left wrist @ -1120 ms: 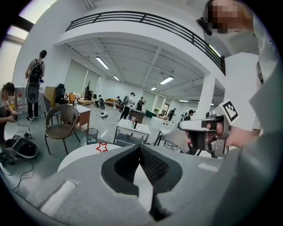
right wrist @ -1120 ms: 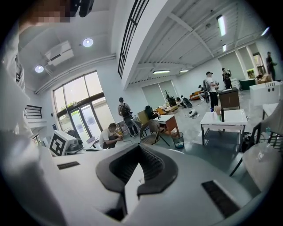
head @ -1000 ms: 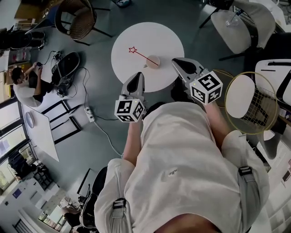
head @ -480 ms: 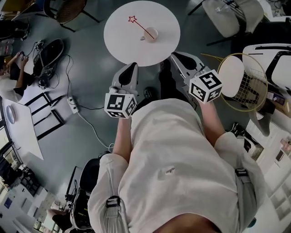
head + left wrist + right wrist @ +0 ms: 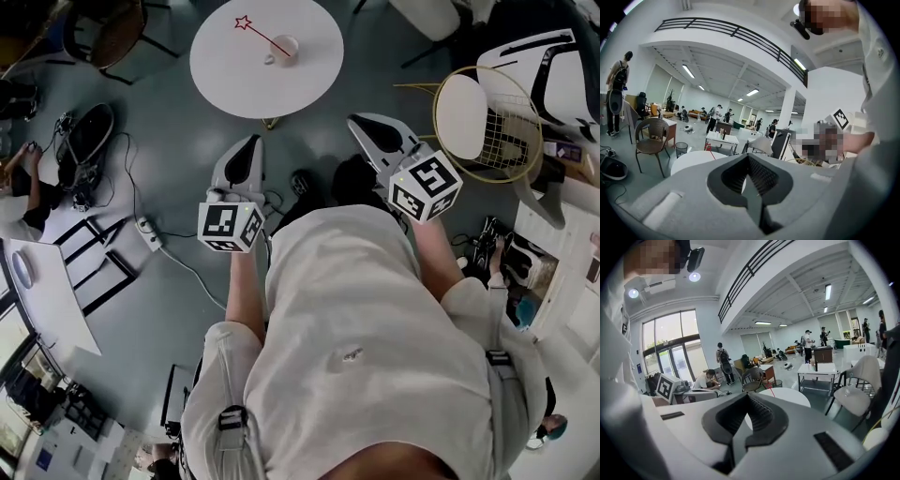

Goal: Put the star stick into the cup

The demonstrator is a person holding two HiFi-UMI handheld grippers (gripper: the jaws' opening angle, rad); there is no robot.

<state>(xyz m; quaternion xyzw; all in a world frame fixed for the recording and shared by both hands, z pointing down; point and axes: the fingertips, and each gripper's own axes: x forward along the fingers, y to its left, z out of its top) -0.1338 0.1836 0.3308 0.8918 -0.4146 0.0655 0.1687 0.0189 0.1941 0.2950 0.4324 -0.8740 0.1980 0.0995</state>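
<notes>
A round white table (image 5: 267, 80) stands at the top of the head view. On it is a pale cup (image 5: 284, 49). The star stick (image 5: 261, 35) leans up and left from the cup, its red star at the far end and its lower end seemingly inside the cup. My left gripper (image 5: 247, 150) and right gripper (image 5: 364, 125) hang over the floor on my side of the table, both shut and holding nothing. In the left gripper view the gripper (image 5: 749, 157) points at the table (image 5: 689, 160). The right gripper (image 5: 749, 397) also faces the table (image 5: 790, 395).
A yellow wire chair with a white seat (image 5: 476, 114) stands to the right of my right gripper. A wicker chair (image 5: 111, 28) is left of the table. A bag (image 5: 84, 141), a power strip with its cable (image 5: 146, 229) and a white desk (image 5: 47, 291) lie on the left.
The table with cup and stick has slid up and left in the head view, and lies farther from both grippers. The grippers stay shut and empty.
</notes>
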